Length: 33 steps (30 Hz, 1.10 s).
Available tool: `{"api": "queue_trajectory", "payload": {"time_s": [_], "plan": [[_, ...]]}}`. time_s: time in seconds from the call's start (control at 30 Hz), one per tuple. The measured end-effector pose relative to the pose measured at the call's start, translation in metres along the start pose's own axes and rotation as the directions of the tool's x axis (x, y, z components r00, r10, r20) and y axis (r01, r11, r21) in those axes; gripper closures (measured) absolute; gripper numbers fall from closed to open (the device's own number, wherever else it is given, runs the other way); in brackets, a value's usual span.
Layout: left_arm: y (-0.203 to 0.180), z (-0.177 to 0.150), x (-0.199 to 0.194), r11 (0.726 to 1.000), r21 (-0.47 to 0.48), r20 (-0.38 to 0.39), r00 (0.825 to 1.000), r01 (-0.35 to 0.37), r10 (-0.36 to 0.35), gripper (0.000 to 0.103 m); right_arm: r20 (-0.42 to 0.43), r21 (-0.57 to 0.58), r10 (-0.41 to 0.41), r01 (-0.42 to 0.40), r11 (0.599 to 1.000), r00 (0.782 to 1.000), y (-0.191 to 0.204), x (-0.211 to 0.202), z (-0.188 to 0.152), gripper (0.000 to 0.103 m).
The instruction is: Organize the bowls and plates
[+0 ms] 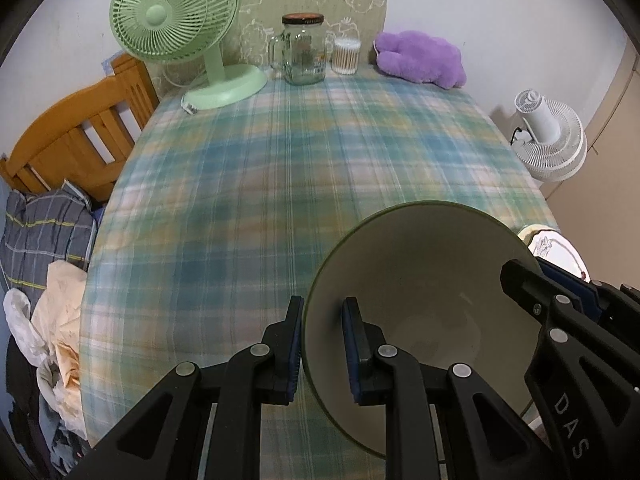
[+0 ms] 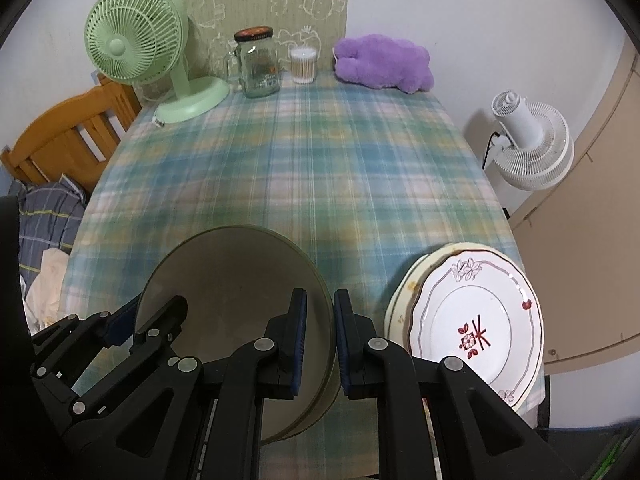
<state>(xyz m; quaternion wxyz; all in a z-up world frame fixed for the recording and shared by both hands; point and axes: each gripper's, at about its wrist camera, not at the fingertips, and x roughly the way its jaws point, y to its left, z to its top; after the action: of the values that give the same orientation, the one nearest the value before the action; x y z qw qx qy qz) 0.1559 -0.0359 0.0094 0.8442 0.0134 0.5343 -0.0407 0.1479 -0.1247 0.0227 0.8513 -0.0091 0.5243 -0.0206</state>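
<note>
A large bowl, green outside and cream inside (image 1: pixel 424 280) (image 2: pixel 228 276), is near the table's front edge. My left gripper (image 1: pixel 322 348) straddles its left rim, one finger outside and one inside, apparently shut on it. My right gripper (image 2: pixel 320 344) straddles its right rim the same way. Each gripper also shows in the other view, the right one on the far rim (image 1: pixel 532 288) and the left one (image 2: pixel 136 320). A stack of plates, topped by a white one with red flower marks (image 2: pixel 476 320), lies at the front right, its edge also showing in the left wrist view (image 1: pixel 556 246).
On the plaid tablecloth (image 1: pixel 304 168) at the back stand a green desk fan (image 1: pixel 180 32), a glass jar mug (image 1: pixel 302 50), a cotton swab tub (image 1: pixel 346 56) and a purple plush (image 1: pixel 420 58). A wooden chair (image 1: pixel 76 132) stands left, a white floor fan (image 1: pixel 548 136) right.
</note>
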Motion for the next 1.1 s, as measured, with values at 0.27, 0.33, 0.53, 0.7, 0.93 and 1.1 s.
{"api": "queue_trajectory", "payload": {"time_s": [0.27, 0.33, 0.53, 0.7, 0.93, 1.1], "plan": [[-0.007, -0.008, 0.016, 1.000, 0.003, -0.058, 0.998, 0.005, -0.005, 0.088, -0.041, 0.015, -0.019, 0.020, 1.000, 0.999, -0.005, 0.014, -0.007, 0.086], [-0.010, -0.008, 0.015, 1.000, 0.011, -0.047, 0.999, -0.004, 0.005, 0.087, -0.041, 0.021, -0.018, 0.019, 1.000, 0.999, -0.007, 0.016, -0.009, 0.086], [-0.014, -0.007, 0.015, 0.999, 0.039, -0.023, 1.000, -0.013, 0.014, 0.082, -0.034, 0.021, -0.024, 0.025, 0.999, 0.999, -0.006, 0.023, -0.009, 0.082], [-0.015, -0.008, 0.015, 0.999, 0.032, -0.039, 0.999, 0.026, -0.025, 0.067, -0.058, 0.040, -0.001, 0.003, 0.999, 0.998, -0.010, 0.024, -0.012, 0.082], [-0.010, -0.007, 0.005, 0.989, 0.033, -0.051, 0.989, 0.142, -0.141, 0.037, -0.073, 0.072, 0.059, -0.054, 0.996, 0.996, -0.018, 0.016, -0.011, 0.079], [-0.010, -0.004, -0.006, 0.987, 0.044, -0.010, 0.988, 0.157, -0.157, 0.022, -0.036, 0.096, 0.075, -0.072, 0.993, 0.997, -0.026, 0.005, -0.012, 0.028]]}}
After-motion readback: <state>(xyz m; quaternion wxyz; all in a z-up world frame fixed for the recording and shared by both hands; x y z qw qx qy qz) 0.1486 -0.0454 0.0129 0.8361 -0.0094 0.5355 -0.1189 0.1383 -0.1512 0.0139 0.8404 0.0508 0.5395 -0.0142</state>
